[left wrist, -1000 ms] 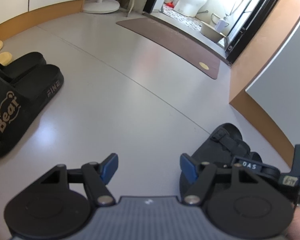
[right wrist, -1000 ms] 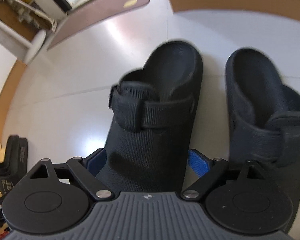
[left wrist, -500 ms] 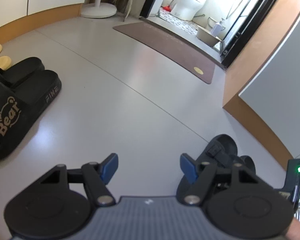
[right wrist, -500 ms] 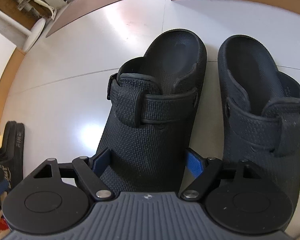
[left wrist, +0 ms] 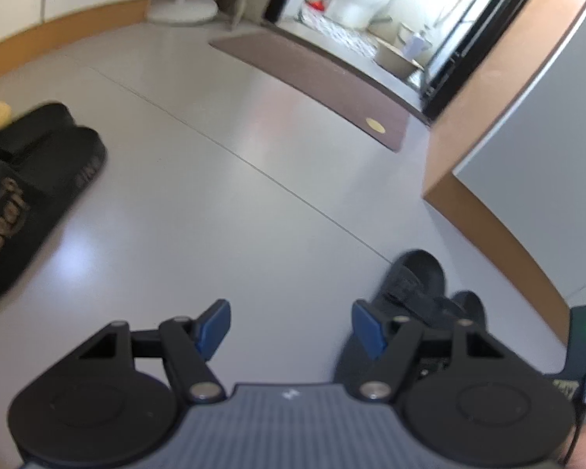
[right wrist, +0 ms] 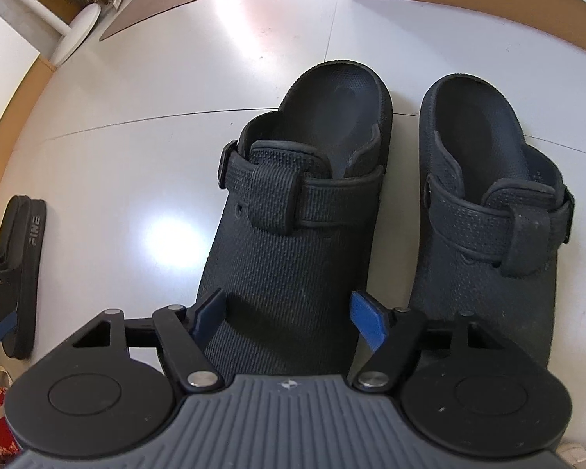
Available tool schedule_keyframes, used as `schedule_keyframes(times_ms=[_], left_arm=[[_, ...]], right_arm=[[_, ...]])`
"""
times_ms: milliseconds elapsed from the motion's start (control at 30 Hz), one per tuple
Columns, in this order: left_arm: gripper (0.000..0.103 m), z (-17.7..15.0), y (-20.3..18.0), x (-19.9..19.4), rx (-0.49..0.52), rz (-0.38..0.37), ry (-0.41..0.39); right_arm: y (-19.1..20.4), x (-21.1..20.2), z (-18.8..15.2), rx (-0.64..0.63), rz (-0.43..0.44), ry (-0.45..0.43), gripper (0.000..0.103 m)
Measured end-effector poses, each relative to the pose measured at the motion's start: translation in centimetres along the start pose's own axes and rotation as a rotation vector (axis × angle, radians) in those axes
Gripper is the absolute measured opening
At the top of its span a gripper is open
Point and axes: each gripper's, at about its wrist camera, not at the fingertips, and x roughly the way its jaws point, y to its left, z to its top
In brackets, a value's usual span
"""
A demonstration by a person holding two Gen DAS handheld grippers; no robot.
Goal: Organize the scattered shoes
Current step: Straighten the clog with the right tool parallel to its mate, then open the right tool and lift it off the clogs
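Right tongs (right wrist: 287, 314) apart astride left clog (right wrist: 293, 242), toe hidden, left tongs (left wrist: 291, 326) apart

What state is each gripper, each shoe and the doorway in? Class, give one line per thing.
Left gripper: open, holding nothing, above bare floor.
Right gripper: open, fingers either side of the left clog's toe.
Left clog: upright on the floor, strap across the instep.
Right clog: upright beside it, strap across the instep.
Black Bear slides: paired side by side, upright.
Bathroom doorway: open.
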Motion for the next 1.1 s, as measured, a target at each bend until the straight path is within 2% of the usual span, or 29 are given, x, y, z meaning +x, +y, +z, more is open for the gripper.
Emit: schedule_keyframes(times_ms=[67,133,300,500,600,667,800,933,1100], left_arm=[[0.071,0.5,-0.7,0.1,0.016,-0.016,0.027],[0.071,0.9,-1.4,-0.2,0.029,-0.027,0.030],[0.072,2.3,-3.8,-1.9,0.051,-0.056,0.009],[0.072,3.5,-8.0,-5.6,0.107,-0.082,-0.008],[0.072,3.8,-10.0,-9.1,0.162,-0.078,-0.036],[0.072,4.1,-10.9,-11.0,0.186,-0.093,-0.021],[0.074,4.5,-12.9,-14.8,0.240,-0.113,0.020],[0.074,5.0,-14.4,-17.5,0.267,-0.124,0.040],[0.075,4.8,-16.6,-22.7,0.356,-0.128,0.048]], right_arm=[[-0.1,-0.8,-0.2,0.002,0.012,-0.003,0.075],[-0.3,-3.3,-0.5,-0.014,0.020,-0.038,0.076],[-0.9,-7.7,-0.4,0.013,0.024,-0.078,0.076],[-0.2,-15.1,-0.6,-0.023,0.014,-0.136,0.076],[0.0,-19.0,-0.3,-0.040,0.028,-0.164,0.076],[0.1,-21.6,-0.5,-0.052,0.050,-0.181,0.076],[-0.3,-28.0,-2.1,-0.062,0.006,-0.227,0.078],[-1.2,-34.1,-4.1,0.009,0.007,-0.288,0.081],[-2.2,-38.6,-7.2,0.100,0.025,-0.341,0.082]])
